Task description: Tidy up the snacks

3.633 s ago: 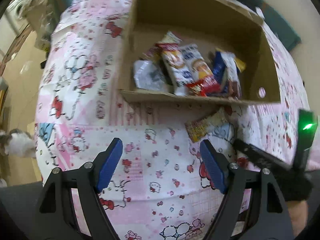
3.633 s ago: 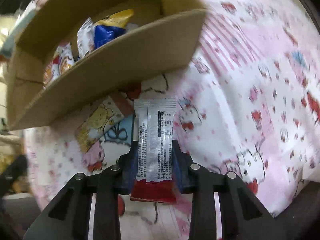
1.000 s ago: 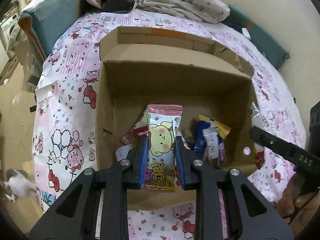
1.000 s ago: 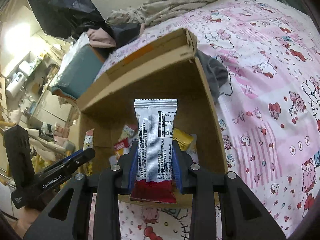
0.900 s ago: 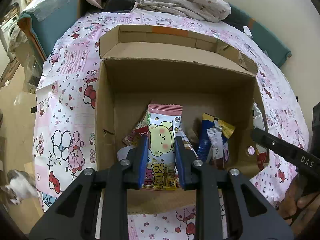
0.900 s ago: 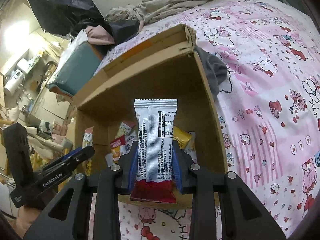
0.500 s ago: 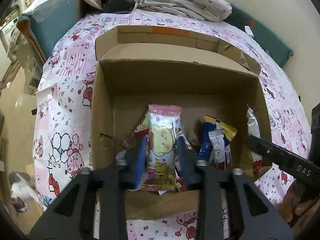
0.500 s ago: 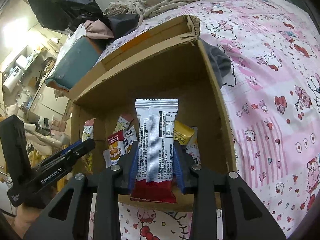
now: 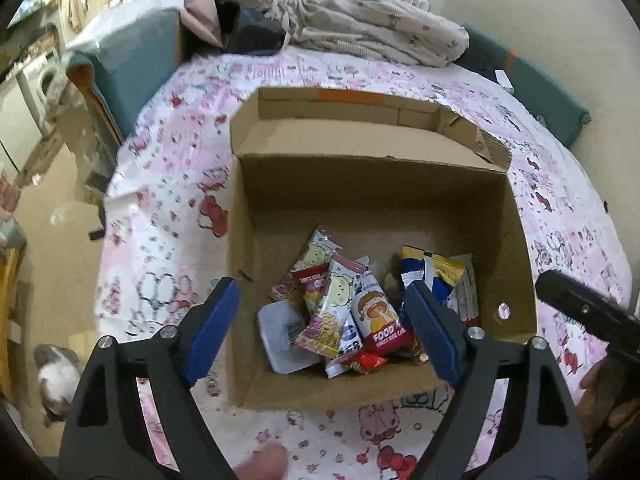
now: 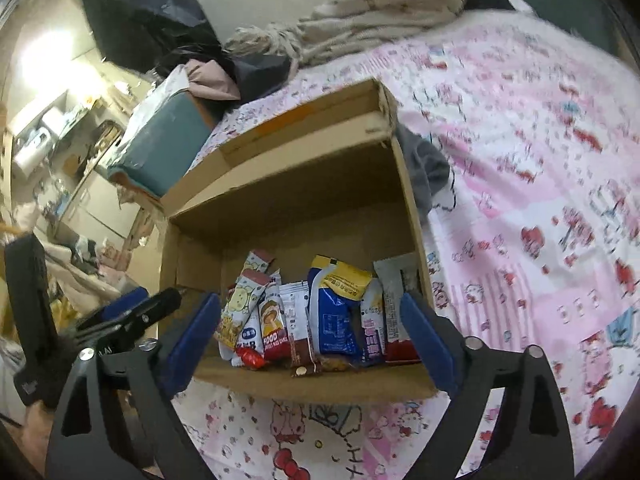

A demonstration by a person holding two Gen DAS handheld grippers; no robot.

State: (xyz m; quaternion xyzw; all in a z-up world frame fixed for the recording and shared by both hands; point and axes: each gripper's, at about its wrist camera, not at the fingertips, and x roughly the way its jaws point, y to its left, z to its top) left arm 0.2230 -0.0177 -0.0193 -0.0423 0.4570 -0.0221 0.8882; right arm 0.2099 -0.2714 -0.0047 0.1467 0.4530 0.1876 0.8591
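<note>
An open cardboard box [image 9: 372,196] stands on the pink cartoon bedsheet and holds several snack packets. My left gripper [image 9: 320,288] hangs over the box's near left part, its jaws opening, with nothing between the blue pads. Below it the pink-topped cartoon packet [image 9: 332,308] lies on the pile. My right gripper [image 10: 309,298] hovers over the near right part of the box [image 10: 300,208], jaws also opening and empty. The silver-and-red packet [image 10: 394,308] leans against the box's right wall. One of the left gripper's fingers [image 10: 160,306] shows at the left of the right wrist view.
Crumpled bedding [image 9: 360,28] and dark clothes lie behind the box. A teal cushion [image 9: 132,64] stands at the bed's far left edge. A cat [image 9: 56,376] sits on the floor at lower left. A fingertip [image 9: 264,464] shows at the bottom edge.
Both grippers opened and let go of their packets, which dropped into the box. Both hands rose a little, and the box now looks farther away.
</note>
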